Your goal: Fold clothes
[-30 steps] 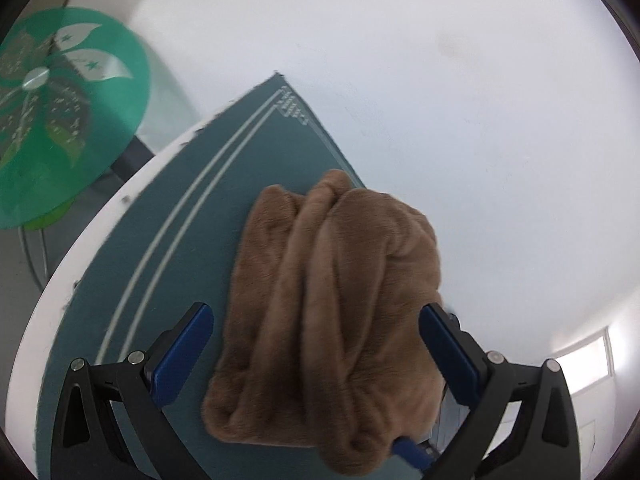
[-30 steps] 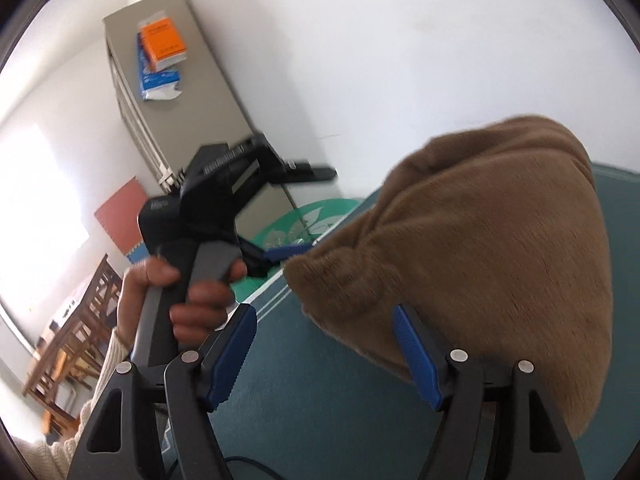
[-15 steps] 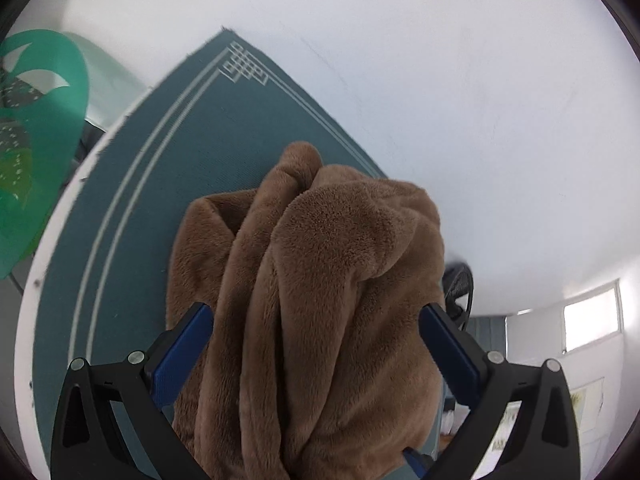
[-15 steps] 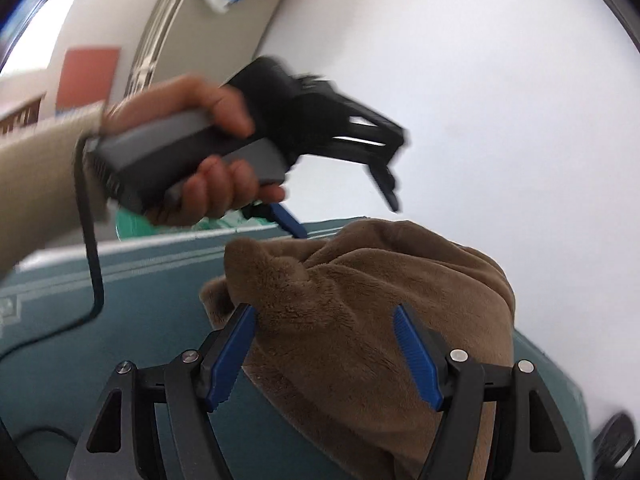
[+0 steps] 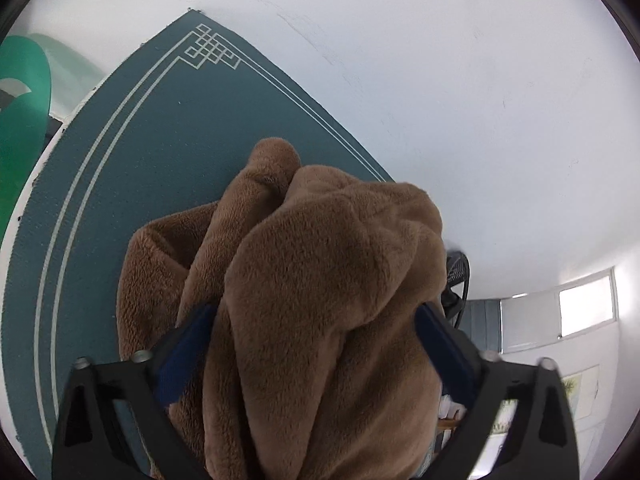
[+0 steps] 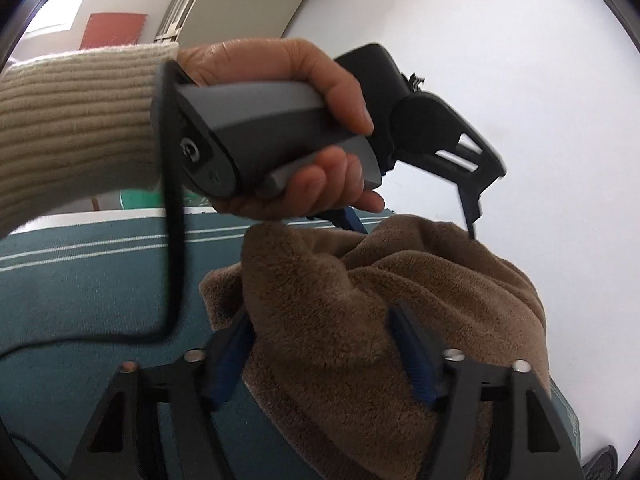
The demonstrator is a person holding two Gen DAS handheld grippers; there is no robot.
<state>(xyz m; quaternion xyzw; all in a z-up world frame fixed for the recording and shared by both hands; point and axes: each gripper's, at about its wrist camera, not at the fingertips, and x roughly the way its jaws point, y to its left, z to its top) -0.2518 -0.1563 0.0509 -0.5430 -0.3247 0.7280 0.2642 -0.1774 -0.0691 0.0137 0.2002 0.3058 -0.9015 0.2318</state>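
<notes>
**Brown fleece garment gathered between two closing grippers**

A teal mat [image 5: 132,184] with pale border lines and a knot motif at its corner covers the table [image 5: 30,200], whose white edge shows at the left. On the mat lies a brown fleece garment [image 5: 320,300], bunched into thick, rounded folds with a soft, short pile; no sleeve or collar can be told apart. The left gripper [image 5: 314,344] points down over the heap, its blue-padded fingers [image 5: 186,354] closing with a wide fold of fleece between them and both pads against the cloth. The right gripper [image 6: 322,346] is likewise closing, its fingers [image 6: 412,354] set narrower on a bunched fold. Only the right wrist view shows the person's left hand [image 6: 280,96] wrapped round the grey handle, a ribbed beige sleeve [image 6: 76,128], and a black cable [image 6: 172,216] trailing onto the mat. Only the left wrist view shows the mat's corner and a green disc [image 5: 22,128].
</notes>
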